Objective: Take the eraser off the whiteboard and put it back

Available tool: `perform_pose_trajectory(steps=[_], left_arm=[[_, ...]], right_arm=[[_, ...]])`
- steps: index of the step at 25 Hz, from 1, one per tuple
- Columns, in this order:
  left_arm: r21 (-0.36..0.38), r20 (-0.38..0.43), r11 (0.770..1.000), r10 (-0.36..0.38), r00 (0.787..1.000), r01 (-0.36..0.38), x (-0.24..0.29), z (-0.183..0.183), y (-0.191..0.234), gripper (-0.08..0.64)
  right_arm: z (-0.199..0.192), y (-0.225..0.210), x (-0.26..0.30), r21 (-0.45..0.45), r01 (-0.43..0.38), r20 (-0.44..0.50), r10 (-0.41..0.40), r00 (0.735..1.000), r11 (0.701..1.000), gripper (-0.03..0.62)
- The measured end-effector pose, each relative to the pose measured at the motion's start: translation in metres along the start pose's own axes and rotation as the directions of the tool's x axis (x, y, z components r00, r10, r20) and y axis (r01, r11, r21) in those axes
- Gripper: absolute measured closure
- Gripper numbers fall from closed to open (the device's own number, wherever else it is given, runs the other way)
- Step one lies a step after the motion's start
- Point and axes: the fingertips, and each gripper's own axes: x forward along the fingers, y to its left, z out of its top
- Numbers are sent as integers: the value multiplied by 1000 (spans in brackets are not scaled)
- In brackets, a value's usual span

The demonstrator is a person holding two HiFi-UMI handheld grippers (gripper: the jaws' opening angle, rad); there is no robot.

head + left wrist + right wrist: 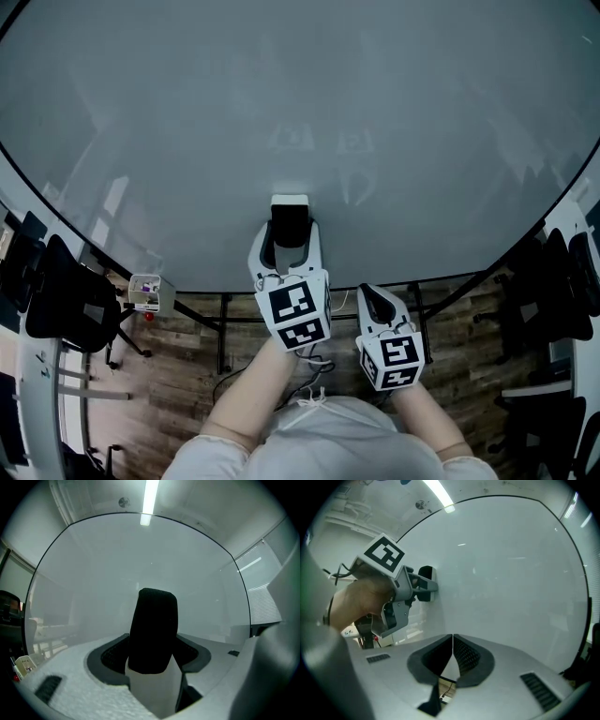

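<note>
The eraser (289,223), black felt on a white body, sits against the whiteboard (300,112) near its lower edge. My left gripper (289,236) is level with it, jaws spread wide on either side, and the pads stand clear of its sides. In the left gripper view the eraser (153,630) stands upright between the dark pads (108,657). The right gripper view shows the left gripper (423,588) at the board, with the eraser (425,572) at its tips. My right gripper (375,302) hangs lower right, its pads closed together (453,651) with nothing between them.
Black chairs stand at the left (56,300) and right (562,281) of the board. A small tray of markers (145,292) sits at the lower left. Wooden floor and thin metal legs (223,328) show beneath the board's lower edge.
</note>
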Motion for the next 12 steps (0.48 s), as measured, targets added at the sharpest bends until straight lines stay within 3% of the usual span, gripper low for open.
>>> perform_pose_trajectory(steps=[6,12], left_arm=[[23,22,1000,5,1000,-5,0,3,-1,285],[-10,70,1000,-21,997,21,-14,10,-6,295]], right_arm=[[-4,-4,-4,6,1,-4,-1,1000,1000,565],[-5,-4,-11,12,4,-4,-4,1000,1000,565]])
